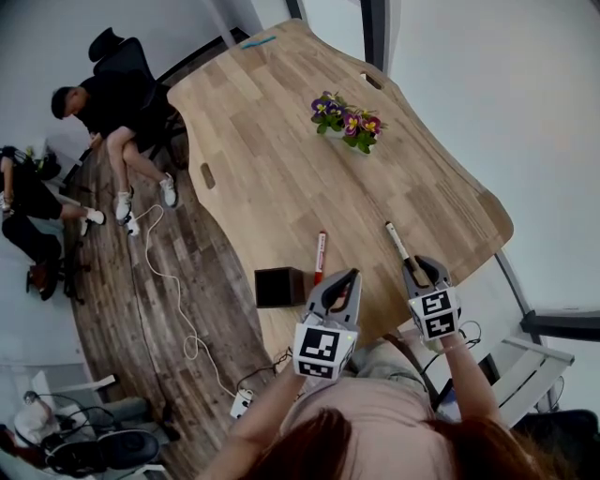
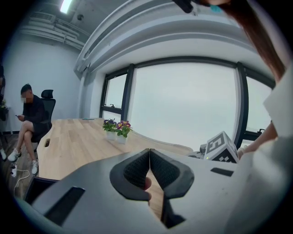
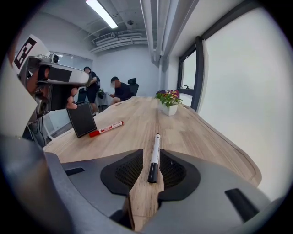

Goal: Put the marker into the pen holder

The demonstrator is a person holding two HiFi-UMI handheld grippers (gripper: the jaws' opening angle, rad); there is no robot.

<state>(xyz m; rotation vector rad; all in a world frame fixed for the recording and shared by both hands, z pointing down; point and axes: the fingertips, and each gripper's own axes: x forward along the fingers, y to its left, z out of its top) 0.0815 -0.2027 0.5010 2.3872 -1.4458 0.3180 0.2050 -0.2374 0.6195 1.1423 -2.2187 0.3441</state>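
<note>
Straddling the black-capped marker (image 3: 156, 147) — right tool (image 3: 150, 157) spread, left tool (image 2: 149, 153) pressed together, inside of pen holder (image 1: 278, 287) indiscernible.

This is an office meeting room. A long wooden conference table (image 1: 272, 141) fills it, with a black office chair (image 1: 129, 56) alongside, tall windows (image 2: 183, 105) and a strip ceiling light (image 3: 104, 13).

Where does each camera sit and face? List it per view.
Head view: on the person's head, steeply down at the table; left gripper, right gripper and forearms show.
Left gripper view: on that gripper, facing the windows; shut jaws show.
Right gripper view: along the table; open jaws flank the black marker.
All share the flowers.
</note>
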